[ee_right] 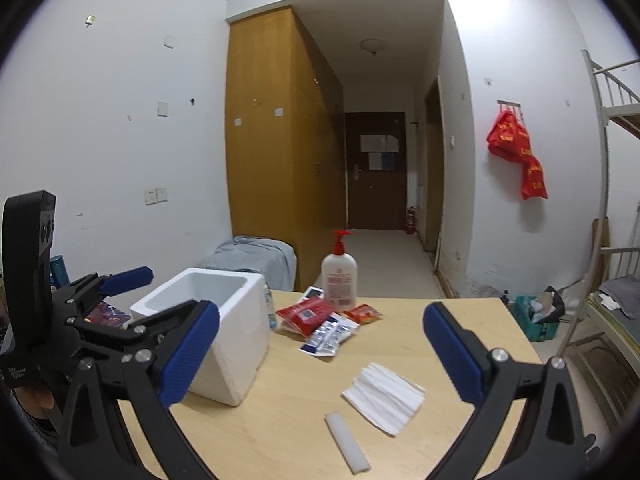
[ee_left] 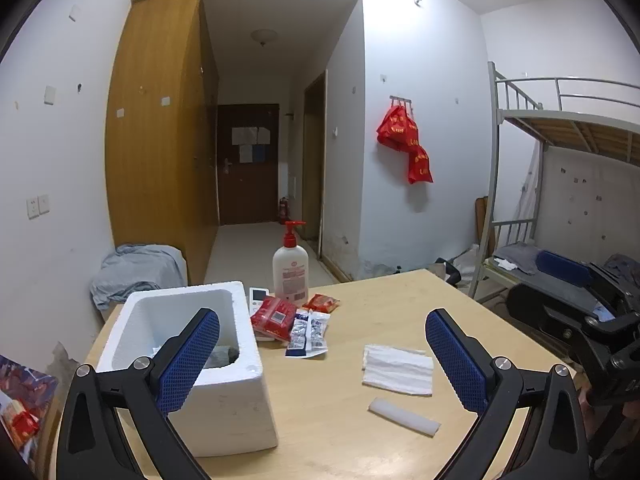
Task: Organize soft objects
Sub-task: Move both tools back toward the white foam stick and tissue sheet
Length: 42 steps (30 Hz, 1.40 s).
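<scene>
Jaws on both the left gripper (ee_left: 322, 356) and right gripper (ee_right: 320, 354) stand spread, holding nothing, hovering over the wooden bench (ee_left: 344, 432). Folded white tissue (ee_right: 383, 397) lies flat, near the white foam box (ee_right: 224, 332), probably awaiting pickup.

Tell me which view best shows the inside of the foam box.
Left wrist view: it looks down into the foam box, showing something grey at the bottom. The right wrist view shows the foam box side-on, only upper inner walls.
</scene>
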{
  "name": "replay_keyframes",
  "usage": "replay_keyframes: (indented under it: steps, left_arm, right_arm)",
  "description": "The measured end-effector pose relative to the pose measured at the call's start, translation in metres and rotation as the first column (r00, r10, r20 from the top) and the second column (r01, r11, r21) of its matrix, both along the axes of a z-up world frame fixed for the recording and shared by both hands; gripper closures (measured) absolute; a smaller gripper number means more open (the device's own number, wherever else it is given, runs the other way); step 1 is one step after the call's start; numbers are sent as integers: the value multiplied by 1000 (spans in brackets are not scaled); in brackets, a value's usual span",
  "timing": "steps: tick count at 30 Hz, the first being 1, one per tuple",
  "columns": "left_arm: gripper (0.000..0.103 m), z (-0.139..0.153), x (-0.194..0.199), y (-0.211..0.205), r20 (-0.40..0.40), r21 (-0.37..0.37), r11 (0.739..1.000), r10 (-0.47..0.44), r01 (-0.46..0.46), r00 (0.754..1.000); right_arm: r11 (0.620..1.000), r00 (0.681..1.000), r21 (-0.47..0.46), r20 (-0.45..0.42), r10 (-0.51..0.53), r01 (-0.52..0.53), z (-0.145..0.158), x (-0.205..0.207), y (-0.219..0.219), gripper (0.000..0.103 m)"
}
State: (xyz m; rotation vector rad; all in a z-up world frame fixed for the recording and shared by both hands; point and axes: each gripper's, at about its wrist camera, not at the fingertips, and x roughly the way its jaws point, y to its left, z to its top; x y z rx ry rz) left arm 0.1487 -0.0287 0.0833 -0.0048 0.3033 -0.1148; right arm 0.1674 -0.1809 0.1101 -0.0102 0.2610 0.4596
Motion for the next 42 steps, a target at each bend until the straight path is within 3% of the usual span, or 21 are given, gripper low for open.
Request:
replay_keyframes:
  steps: [8,18,25,42]
  left_arm:
    - [0,-11,-1,-15,8,1,1000,-1,1,1000]
    - [0,-31,-12,-16,45,-52,998,25,-23,999]
    - [0,-50,-13,-19,34,-55,998,15,-13,999]
    - [0,-90,-8,-18,-35,-84,996,4,-7,999]
  right_arm:
    - [999,999,-2,-18,-51,51,-9,-2,-17,0]
    - [998,997,3,-35,-66,66,-28,-6,-34,0]
    - [996,995,27,-50,-81,82,-43,-5,-43,0]
    - [996,992,-11,-91,-84,83,-77,-2,-45,0]
